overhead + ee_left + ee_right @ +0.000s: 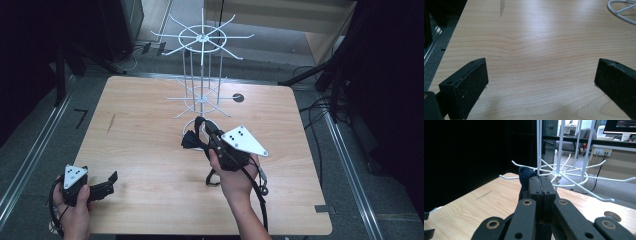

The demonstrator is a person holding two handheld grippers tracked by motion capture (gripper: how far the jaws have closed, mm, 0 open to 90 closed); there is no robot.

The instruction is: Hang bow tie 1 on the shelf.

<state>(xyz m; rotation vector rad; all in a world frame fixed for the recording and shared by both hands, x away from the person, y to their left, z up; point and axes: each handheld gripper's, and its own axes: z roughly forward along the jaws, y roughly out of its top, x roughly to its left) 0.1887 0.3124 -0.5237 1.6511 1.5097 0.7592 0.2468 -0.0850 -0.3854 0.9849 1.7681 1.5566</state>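
- High view: the right gripper [200,131] is clamped on a dark cloth [191,140] beside the base of the white wire rack [202,70], mid-table.
- Right gripper view: the cloth [526,177] sits just below a lower rack arm [510,177], not yet hung.
- The left gripper [111,182] rests wide open and empty near the table's [150,150] front-left corner.
- Hanging the cloth appears to remain.

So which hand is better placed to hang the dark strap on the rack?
Right. The right gripper is shut on the strap beside the rack; the left gripper waits open and empty at the table's near corner.
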